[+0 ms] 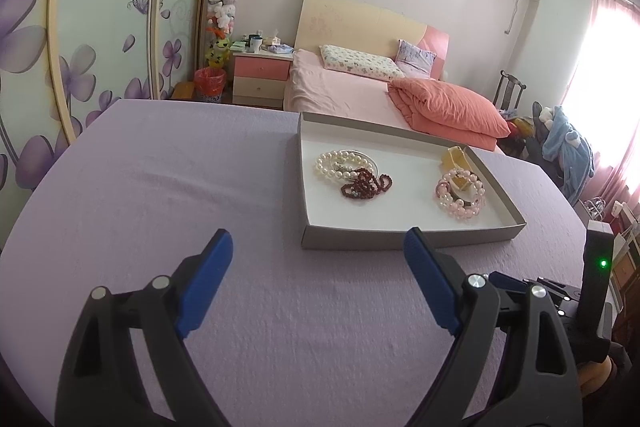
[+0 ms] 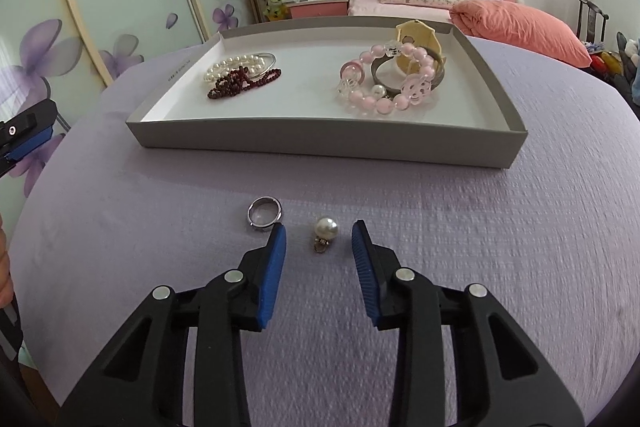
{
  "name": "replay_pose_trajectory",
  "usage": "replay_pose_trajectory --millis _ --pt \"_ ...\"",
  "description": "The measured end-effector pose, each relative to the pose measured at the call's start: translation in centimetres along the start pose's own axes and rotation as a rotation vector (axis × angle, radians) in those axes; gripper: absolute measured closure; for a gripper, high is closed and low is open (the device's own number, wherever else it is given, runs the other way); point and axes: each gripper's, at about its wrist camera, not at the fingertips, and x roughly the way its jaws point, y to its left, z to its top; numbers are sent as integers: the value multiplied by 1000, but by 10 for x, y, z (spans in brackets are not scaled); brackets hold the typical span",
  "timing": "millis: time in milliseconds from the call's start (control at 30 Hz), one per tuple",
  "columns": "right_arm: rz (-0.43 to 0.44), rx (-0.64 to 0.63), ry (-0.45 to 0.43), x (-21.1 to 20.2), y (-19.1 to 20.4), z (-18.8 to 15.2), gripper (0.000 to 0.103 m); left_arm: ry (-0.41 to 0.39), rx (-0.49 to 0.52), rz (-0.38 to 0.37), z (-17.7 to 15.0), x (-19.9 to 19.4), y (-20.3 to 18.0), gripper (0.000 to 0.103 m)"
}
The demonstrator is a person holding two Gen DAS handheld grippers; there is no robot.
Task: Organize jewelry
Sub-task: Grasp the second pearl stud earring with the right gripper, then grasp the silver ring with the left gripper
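A grey cardboard tray [image 2: 320, 141] [image 1: 360, 239] with a white floor sits on the lilac tablecloth. Inside lie a white pearl bracelet [image 2: 236, 65] [image 1: 340, 163], dark red beads [image 2: 240, 85] [image 1: 366, 185], a pink bead bracelet [image 2: 384, 79] [image 1: 460, 197] and a grey bangle [image 2: 404, 71] with a cream piece. On the cloth in front of the tray rest a silver ring [image 2: 264, 213] and a pearl pendant [image 2: 325, 233]. My right gripper [image 2: 319, 237] straddles the pendant, its blue pads apart from it on both sides. My left gripper [image 1: 318, 247] stands wide open over bare cloth, with nothing between its fingers.
The left gripper's blue tip [image 2: 28, 143] shows at the left edge of the right wrist view. Behind the table are a bed [image 1: 360, 87] with a coral duvet, a pink nightstand [image 1: 262, 77] and sliding wardrobe doors [image 1: 80, 47]. The table edge curves close on the left and right.
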Motion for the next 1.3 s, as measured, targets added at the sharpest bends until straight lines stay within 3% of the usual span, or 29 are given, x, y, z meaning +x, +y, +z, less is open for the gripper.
replay_pose_trajectory --millis 333,600,800,933,1300 --pt "-17 -8 3 2 0 4 76 12 2 6 1 6 -2 16" --pt "-38 -27 6 4 4 6 77 21 11 3 0 11 -7 16" --pt "-66 -33 7 4 3 6 88 28 20 -2 -2 14 -13 16" --pt "-62 -34 7 3 0 5 89 36 34 -7 -4 16 -19 16" --pt "-106 107 -18 -21 -58 -2 89 116 130 -82 -24 39 -72 15"
